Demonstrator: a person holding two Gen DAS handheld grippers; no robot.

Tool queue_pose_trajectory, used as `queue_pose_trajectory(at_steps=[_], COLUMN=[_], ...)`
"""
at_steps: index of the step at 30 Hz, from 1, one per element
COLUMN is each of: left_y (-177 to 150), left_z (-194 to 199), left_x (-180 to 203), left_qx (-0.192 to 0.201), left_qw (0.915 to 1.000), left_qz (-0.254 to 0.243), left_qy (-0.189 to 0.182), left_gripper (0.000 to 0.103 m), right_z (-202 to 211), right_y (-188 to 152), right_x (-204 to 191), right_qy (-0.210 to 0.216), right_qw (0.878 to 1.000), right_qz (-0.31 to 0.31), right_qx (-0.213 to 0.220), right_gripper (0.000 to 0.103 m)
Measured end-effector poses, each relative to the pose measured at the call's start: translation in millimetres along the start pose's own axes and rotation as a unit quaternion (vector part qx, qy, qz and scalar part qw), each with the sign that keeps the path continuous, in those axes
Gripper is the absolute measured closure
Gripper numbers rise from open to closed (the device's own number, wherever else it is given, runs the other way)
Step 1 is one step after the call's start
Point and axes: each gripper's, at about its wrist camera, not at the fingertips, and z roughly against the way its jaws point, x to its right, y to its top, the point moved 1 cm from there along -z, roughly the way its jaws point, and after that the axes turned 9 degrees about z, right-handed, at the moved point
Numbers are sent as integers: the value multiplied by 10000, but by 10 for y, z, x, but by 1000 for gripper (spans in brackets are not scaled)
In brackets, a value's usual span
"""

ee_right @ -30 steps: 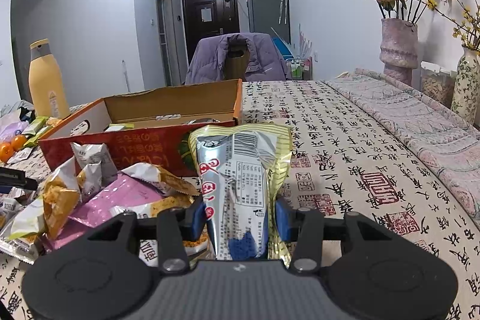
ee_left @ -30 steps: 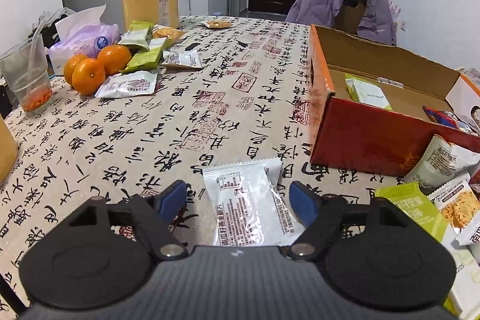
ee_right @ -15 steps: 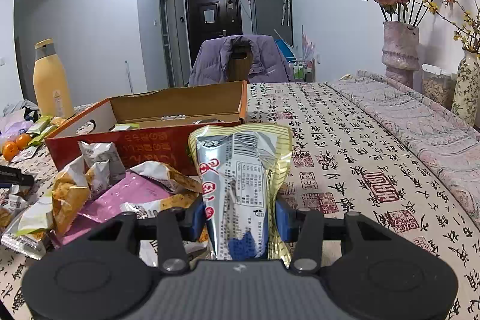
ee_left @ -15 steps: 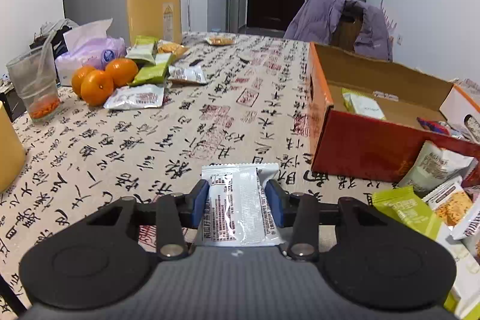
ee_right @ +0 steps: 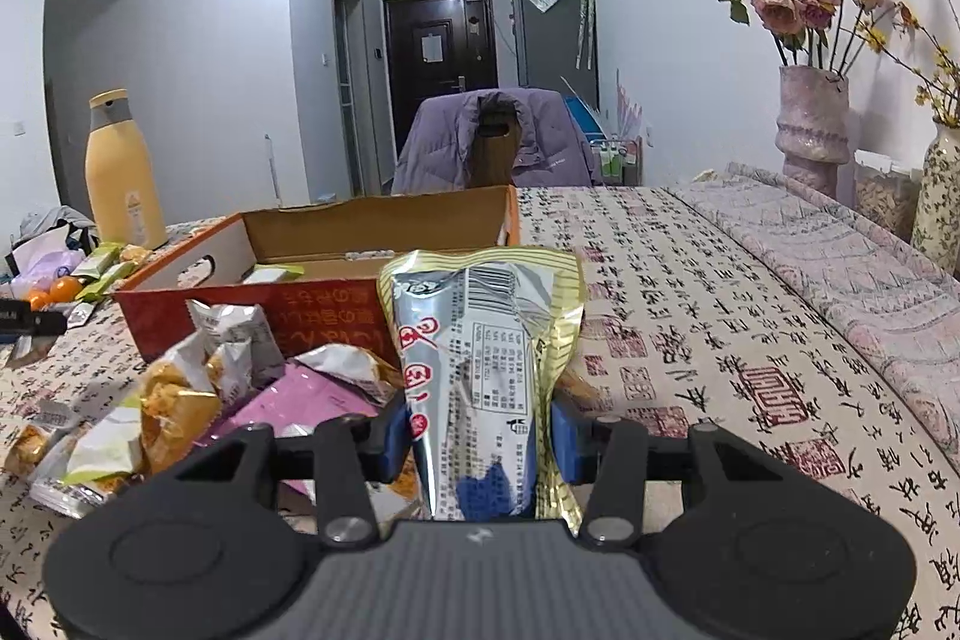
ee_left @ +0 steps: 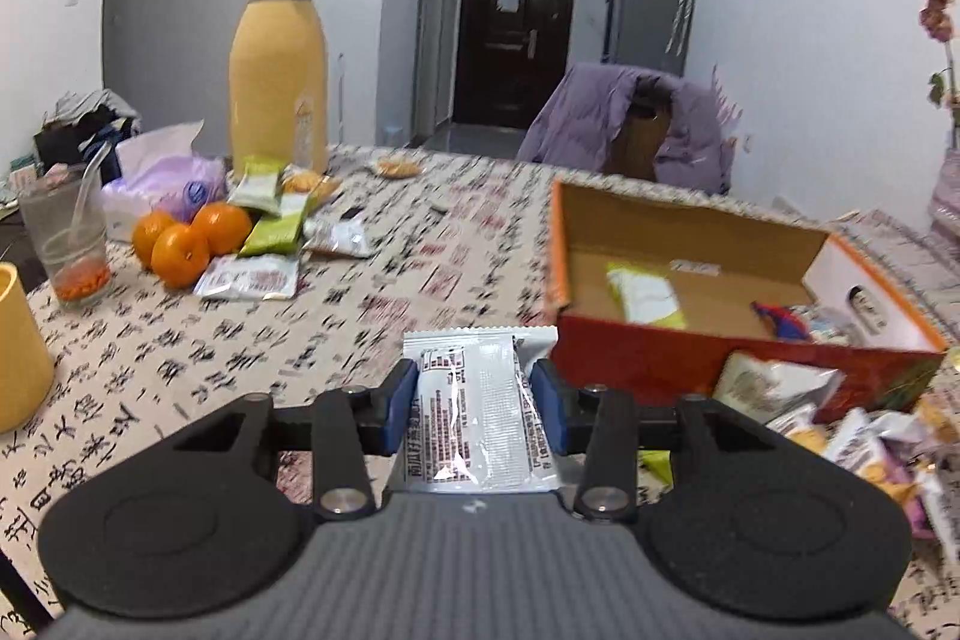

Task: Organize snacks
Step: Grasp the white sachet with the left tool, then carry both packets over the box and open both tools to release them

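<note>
Left gripper (ee_left: 474,409) clamps a white packet (ee_left: 477,415), right gripper (ee_right: 483,436) a silver-gold packet (ee_right: 486,370); red box (ee_left: 690,364) ahead, three oranges (ee_left: 180,244) left

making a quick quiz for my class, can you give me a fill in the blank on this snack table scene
1. The left gripper is shut on a ____ snack packet.
2. The cardboard box has a ____ outer wall.
3. The right gripper holds a silver and ____ snack bag.
4. Beside the tissue pack lie three ____.

Missing words: white; red; gold; oranges
</note>
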Motion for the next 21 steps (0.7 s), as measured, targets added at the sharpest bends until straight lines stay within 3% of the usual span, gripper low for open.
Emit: queue_pose_trajectory(at_steps=[21], left_y=[165], left_z=[53], left_x=[697], left_qx=[283], left_qw=[9956], left_qz=[-339], left_qy=[-830], left_gripper=[60], right_z=[-232], right_y=[540], right_x=[-266], right_qy=[252], right_qw=[9979], right_qz=[232], right_qx=[549], right_gripper=[58])
